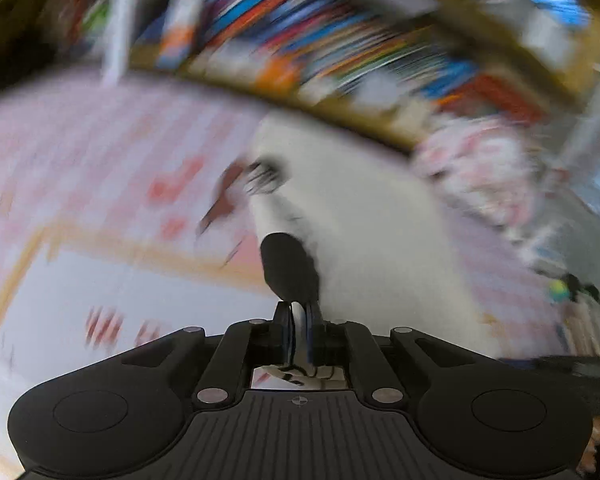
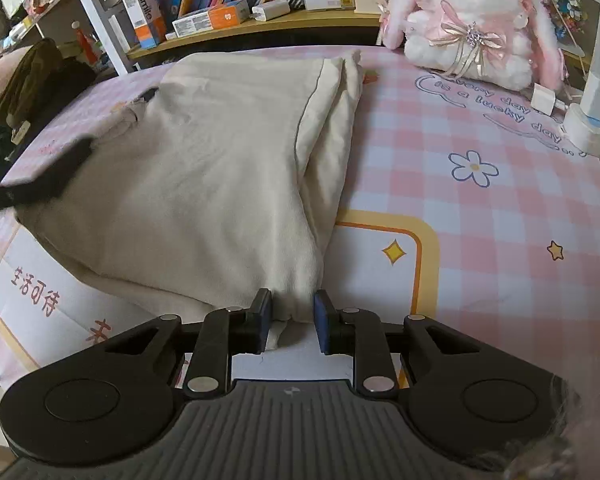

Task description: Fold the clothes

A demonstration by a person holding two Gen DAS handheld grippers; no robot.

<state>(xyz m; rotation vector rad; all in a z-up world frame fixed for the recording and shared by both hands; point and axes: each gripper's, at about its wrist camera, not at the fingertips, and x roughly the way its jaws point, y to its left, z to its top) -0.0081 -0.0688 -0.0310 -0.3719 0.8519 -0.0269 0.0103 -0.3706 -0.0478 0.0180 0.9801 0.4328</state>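
Note:
A cream garment (image 2: 220, 152) lies folded lengthwise on the pink checked bed sheet (image 2: 480, 200), its sleeves stacked along its right edge. My right gripper (image 2: 292, 308) is shut on the garment's near hem, and the cloth bunches between the blue pads (image 2: 265, 316). The left wrist view is badly blurred. There my left gripper (image 1: 288, 256) has its jaws pressed together, with a thin pale strip of the cream garment (image 1: 360, 220) between them. From the right wrist view, the left gripper (image 2: 72, 156) shows as a dark bar at the garment's left edge.
A pink and white plush rabbit (image 2: 468, 24) sits at the back right of the bed. White chargers (image 2: 596, 100) lie by the right edge. A wooden shelf (image 2: 260, 20) with books and boxes runs behind the bed. Dark clothes (image 2: 24, 80) are piled at the far left.

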